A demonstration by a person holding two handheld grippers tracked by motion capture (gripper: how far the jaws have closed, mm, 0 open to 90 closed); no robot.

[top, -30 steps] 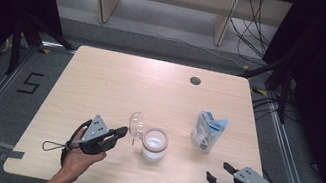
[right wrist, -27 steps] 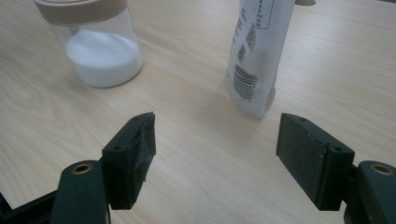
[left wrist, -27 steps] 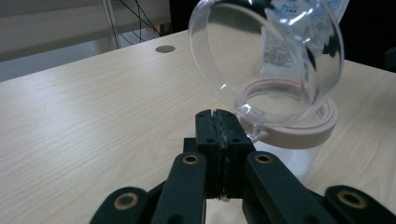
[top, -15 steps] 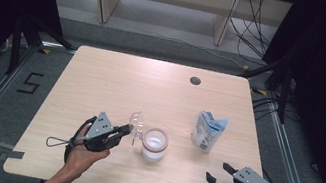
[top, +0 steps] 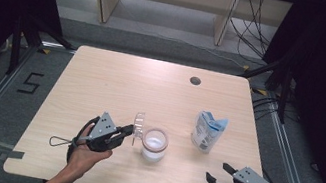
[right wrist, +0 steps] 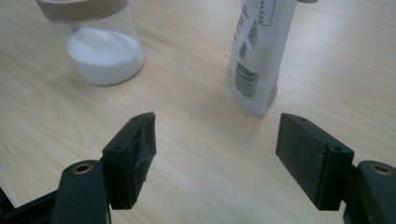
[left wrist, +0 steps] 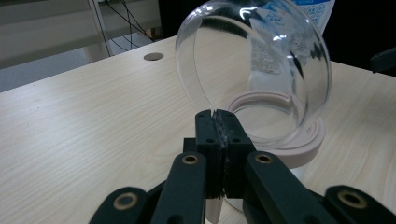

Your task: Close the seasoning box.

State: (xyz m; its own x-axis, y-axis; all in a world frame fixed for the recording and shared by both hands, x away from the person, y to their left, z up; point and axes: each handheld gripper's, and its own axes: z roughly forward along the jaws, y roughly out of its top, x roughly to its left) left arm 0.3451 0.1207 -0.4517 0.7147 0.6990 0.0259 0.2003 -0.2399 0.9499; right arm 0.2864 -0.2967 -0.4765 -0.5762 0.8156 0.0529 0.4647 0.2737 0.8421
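Left tongs [left wrist: 217, 122] pinch clear domed lid [left wrist: 254, 70], upright.

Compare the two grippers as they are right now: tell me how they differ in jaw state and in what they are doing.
The left gripper has its jaws pressed shut on the clear lid, held upright on edge beside the jar; the right gripper has its jaws spread wide and holds nothing. The left gripper sits close against the jar, while the right gripper sits near the table's front edge, apart from the pouch. Both are hand-held, with black jaws and a grey plate on top.
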